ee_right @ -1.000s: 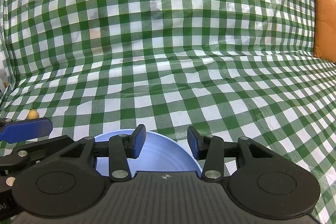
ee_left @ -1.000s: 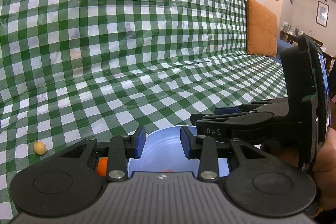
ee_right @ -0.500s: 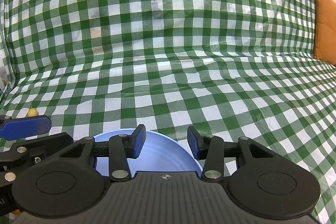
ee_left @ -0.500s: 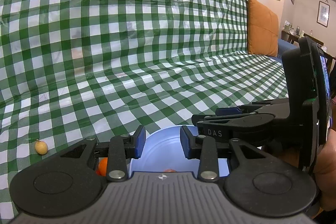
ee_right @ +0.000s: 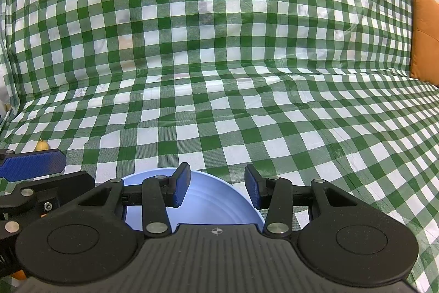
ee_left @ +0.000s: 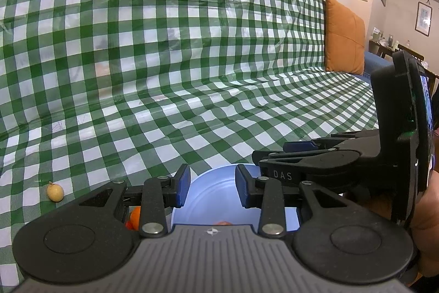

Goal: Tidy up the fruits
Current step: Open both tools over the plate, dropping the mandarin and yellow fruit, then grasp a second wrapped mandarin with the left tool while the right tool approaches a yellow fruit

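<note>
Hovering over a light blue bowl on green-checked cloth, right gripper jaws parted, nothing between. Lying far left, a small yellow fruit.

Your two wrist cameras look forward and down from close above the blue bowl, sharing it and the checked cloth.
</note>
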Motion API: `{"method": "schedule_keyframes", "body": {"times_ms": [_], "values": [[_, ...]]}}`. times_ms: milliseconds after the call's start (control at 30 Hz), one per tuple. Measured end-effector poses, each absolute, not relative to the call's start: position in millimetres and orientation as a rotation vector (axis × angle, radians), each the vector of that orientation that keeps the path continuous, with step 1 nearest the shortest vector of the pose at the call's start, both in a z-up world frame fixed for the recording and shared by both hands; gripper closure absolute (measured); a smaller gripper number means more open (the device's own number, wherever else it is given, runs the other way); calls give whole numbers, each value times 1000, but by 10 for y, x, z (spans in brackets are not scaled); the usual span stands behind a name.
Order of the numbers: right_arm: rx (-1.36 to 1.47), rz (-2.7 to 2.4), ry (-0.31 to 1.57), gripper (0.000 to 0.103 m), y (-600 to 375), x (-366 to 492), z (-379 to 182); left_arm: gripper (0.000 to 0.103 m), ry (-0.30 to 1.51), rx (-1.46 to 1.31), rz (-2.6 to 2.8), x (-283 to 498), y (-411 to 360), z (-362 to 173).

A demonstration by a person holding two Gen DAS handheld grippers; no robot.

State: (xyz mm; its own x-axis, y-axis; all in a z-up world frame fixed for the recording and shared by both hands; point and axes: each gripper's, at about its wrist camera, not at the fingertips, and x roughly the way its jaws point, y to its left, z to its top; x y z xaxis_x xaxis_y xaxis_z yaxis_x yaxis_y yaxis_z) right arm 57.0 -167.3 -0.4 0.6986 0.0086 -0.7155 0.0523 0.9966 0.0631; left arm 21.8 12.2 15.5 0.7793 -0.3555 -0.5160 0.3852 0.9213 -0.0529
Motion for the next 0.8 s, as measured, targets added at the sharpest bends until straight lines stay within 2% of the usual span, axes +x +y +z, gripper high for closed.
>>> {"method": "schedule_keyframes", "body": {"times_ms": [333, 400, 500, 800], "values": [[78, -16, 794, 58, -1667, 568, 8, 63, 558, 61, -372, 255, 200, 139], [77, -6, 791, 60, -1661, 559, 11, 64, 563, 50, -360, 280, 256, 143], [75, 14, 779, 69, -1648, 540, 25, 64, 581, 31, -328, 324, 333, 151], [83, 121, 742, 69, -1520, 478, 70, 64, 667, -122, -175, 582, 935, 176]]}}
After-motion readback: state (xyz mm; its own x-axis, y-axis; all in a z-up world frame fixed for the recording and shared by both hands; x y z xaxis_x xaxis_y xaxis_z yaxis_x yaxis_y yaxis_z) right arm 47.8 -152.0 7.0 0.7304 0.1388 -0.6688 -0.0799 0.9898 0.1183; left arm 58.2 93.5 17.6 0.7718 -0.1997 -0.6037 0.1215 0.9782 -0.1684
